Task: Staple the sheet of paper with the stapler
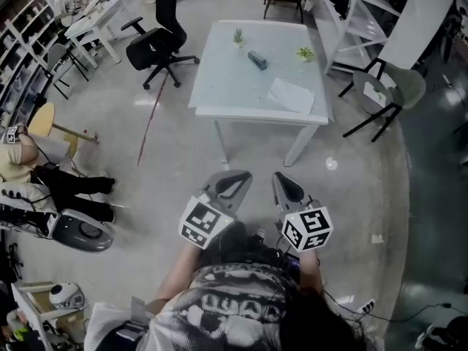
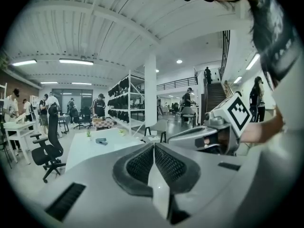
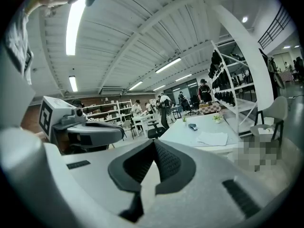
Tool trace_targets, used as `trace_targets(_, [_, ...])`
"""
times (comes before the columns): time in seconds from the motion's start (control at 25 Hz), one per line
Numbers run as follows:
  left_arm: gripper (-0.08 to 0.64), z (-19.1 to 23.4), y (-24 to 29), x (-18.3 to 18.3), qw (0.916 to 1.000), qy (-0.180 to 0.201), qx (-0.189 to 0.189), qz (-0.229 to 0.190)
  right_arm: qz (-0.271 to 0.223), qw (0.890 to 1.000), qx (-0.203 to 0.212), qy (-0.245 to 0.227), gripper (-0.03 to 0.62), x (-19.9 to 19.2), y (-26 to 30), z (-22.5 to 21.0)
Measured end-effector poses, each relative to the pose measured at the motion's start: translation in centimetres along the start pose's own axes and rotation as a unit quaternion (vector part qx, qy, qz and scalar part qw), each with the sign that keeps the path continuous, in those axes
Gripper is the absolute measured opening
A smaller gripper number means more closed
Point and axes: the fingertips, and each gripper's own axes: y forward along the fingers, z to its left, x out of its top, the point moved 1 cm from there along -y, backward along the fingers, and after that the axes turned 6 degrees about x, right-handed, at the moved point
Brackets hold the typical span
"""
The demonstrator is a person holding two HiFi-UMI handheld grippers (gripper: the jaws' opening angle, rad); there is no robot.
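Observation:
A white table stands a few steps ahead of me on the grey floor. On it lie a dark stapler near the middle and a white sheet of paper toward its right front corner. Both grippers are held close to my body, well short of the table. My left gripper is shut with nothing in it, and so is my right gripper. The left gripper view shows its shut jaws with the stapler far off. In the right gripper view the stapler and the paper lie beyond that gripper's shut jaws.
Two small potted plants sit at the table's far side. A black office chair stands left of the table and a grey chair to its right. Shelving lines the back right. A person sits at the far left.

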Motion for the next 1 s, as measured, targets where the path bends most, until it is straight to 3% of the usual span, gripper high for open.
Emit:
trace_targets(0.56, [0.007,1.7,2.5,-0.4,0.9994,0.003,0.021,0.026,0.002,1.000,0.017,0.026,-0.008,-0.1,2.6,-3.9])
trace_targets(1.0, [0.007,9.8,12.2,1.4,0.9997,0.006,-0.017,0.018,0.013,0.999,-0.018,0.028,-0.008,3.3,10.7,-11.4])
